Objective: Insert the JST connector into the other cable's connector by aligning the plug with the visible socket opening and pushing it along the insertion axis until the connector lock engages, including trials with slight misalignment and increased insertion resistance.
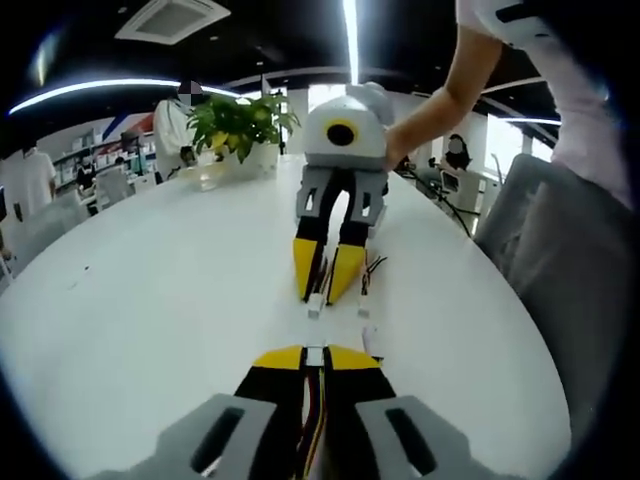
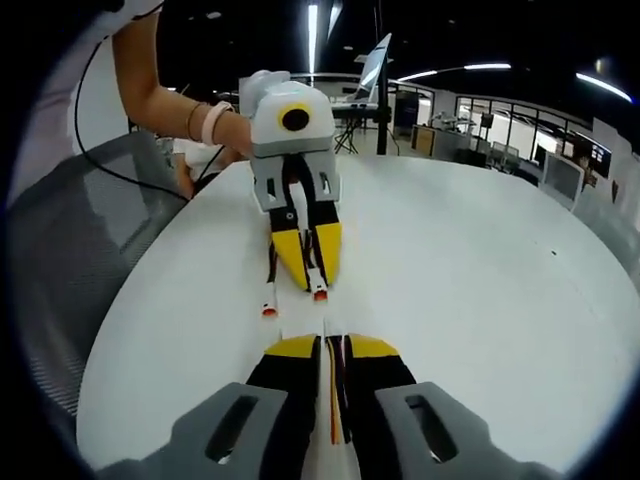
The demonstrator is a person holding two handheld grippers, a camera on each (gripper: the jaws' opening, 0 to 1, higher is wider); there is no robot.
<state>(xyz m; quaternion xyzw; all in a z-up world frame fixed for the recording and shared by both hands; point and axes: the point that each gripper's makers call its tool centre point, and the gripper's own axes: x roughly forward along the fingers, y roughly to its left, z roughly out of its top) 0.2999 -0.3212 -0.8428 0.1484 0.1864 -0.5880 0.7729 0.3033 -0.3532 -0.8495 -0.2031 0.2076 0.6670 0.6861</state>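
left gripper [image 1: 314,357] and right gripper [image 2: 334,346] each pinch a cable, connectors apart.

Bright ceiling strip lights [image 1: 351,40] glare on the white table [image 1: 150,300]; fisheye edges bend and blur.

White plug [image 1: 315,355] faces white socket [image 1: 316,305]; apart.

Hand-held grippers [image 1: 326,290] [image 2: 312,283] tip to tip on table [image 1: 150,290]; plant [image 1: 240,125] behind
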